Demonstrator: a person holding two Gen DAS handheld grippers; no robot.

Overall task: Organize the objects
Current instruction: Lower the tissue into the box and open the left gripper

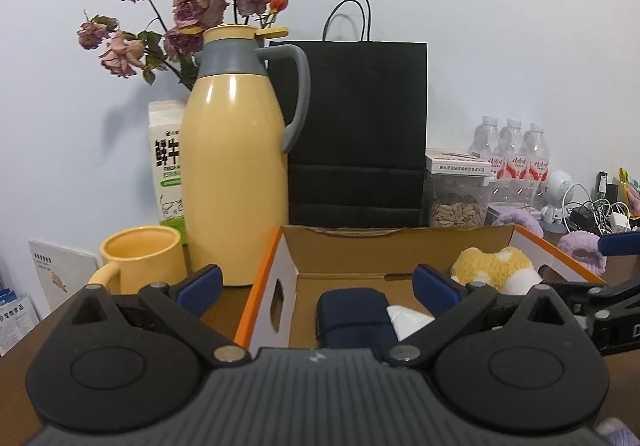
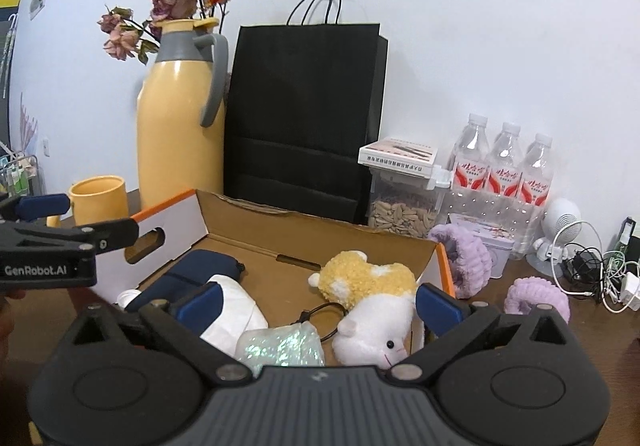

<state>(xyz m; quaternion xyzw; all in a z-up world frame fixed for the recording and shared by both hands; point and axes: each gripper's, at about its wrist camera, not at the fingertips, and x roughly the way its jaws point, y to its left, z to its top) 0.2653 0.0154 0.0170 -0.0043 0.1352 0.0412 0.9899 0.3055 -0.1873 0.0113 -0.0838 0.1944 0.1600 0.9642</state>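
Note:
An open cardboard box with orange edges sits on the brown table. Inside lie a navy pouch, a white cloth item, a glittery bag and a yellow-and-white plush toy. The box, the pouch and the plush show in the left wrist view too. My left gripper is open and empty over the box's near left side. My right gripper is open and empty above the box's near edge. Two purple fluffy bands lie right of the box.
Behind the box stand a yellow thermos, a yellow mug, a milk carton, a black paper bag, a seed container and water bottles. Cables and a small white fan sit far right.

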